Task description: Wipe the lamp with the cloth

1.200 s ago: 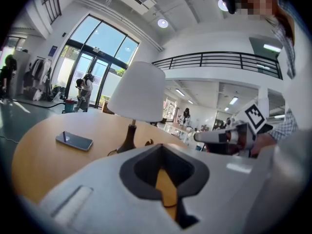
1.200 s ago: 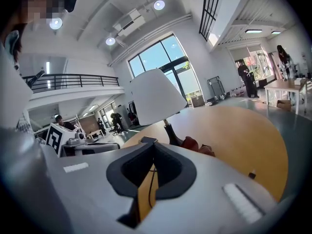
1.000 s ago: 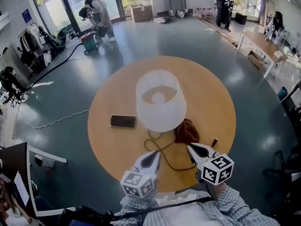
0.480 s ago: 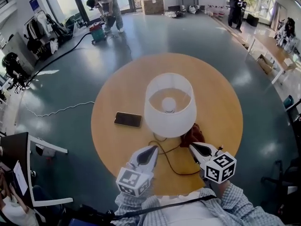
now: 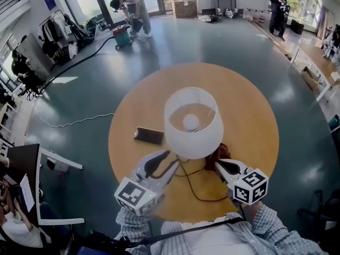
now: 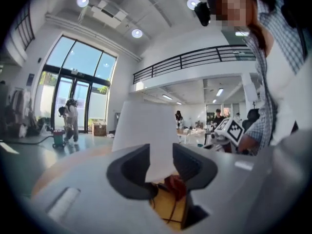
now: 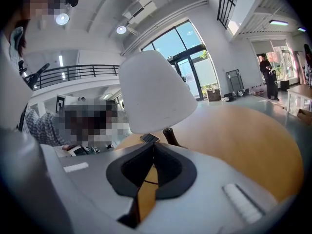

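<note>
Wiping hasn't begun: the cloth lies ungrasped beside the lamp. My left gripper has just been opening its jaws, now partly apart with nothing between them. My right gripper is closed and empty.

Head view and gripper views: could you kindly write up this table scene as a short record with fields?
table: round, wooden
lamp: upright, white shade, mid-table
cloth: dark red, bunched on the table beside the lamp's base
phone: flat, left of lamp
cord: black, loops toward the near edge
left gripper: open, fingers have just been opening, nothing between them
right gripper: shut, empty, tip near cloth, contact unclear
</note>
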A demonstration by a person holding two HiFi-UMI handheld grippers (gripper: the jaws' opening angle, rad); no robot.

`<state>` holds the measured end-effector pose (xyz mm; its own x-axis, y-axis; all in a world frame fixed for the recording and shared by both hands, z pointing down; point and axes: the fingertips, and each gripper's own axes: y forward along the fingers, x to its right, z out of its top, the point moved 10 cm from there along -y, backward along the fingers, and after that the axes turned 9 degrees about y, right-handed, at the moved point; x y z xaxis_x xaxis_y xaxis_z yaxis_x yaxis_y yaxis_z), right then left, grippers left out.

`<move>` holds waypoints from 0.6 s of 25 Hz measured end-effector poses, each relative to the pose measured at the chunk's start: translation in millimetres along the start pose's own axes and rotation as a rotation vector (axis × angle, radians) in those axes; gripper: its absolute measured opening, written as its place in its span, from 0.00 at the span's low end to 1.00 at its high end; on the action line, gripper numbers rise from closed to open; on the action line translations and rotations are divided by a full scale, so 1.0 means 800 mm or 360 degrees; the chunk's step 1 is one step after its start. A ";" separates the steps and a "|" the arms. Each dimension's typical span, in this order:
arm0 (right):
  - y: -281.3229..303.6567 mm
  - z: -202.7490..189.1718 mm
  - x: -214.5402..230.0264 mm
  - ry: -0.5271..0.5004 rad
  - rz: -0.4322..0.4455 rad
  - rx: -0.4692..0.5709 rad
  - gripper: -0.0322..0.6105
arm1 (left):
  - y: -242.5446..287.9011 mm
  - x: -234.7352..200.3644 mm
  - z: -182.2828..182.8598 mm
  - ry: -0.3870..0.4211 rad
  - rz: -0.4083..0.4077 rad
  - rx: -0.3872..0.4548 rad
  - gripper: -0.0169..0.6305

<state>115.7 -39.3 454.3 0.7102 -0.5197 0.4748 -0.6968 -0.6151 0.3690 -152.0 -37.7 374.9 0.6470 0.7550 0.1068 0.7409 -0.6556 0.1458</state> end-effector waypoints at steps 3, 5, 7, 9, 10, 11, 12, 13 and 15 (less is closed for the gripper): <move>0.003 0.005 0.003 -0.0008 0.0022 0.0003 0.05 | 0.013 0.012 -0.031 -0.0124 -0.0053 -0.0076 0.28; 0.004 0.008 0.005 -0.0007 0.0032 0.0009 0.06 | 0.022 0.019 -0.054 -0.0328 -0.0100 -0.0070 0.34; 0.006 0.009 0.006 -0.0014 0.0038 0.0011 0.06 | 0.030 0.025 -0.078 -0.0589 -0.0146 -0.0022 0.41; 0.007 0.011 0.007 -0.0019 0.0041 0.0015 0.06 | 0.039 0.027 -0.100 -0.0811 -0.0182 0.0016 0.47; 0.007 0.011 0.008 -0.0021 0.0041 0.0016 0.06 | 0.043 0.028 -0.110 -0.0903 -0.0199 0.0030 0.50; 0.007 0.012 0.008 -0.0025 0.0039 0.0014 0.06 | 0.047 0.028 -0.117 -0.0984 -0.0219 0.0048 0.53; 0.007 0.012 0.008 -0.0031 0.0036 0.0009 0.06 | 0.051 0.027 -0.122 -0.1060 -0.0239 0.0078 0.56; 0.007 0.011 0.009 -0.0037 0.0031 0.0001 0.06 | 0.055 0.026 -0.126 -0.1134 -0.0255 0.0121 0.58; 0.006 0.008 0.011 -0.0047 0.0019 -0.0018 0.06 | 0.062 0.021 -0.130 -0.1277 -0.0263 0.0225 0.61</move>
<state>119.3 -50.3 454.7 0.7046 -0.5440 0.4556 -0.7060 -0.6021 0.3728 -123.0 -55.6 485.9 0.4201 0.6365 -0.6469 0.8187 -0.5733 -0.0324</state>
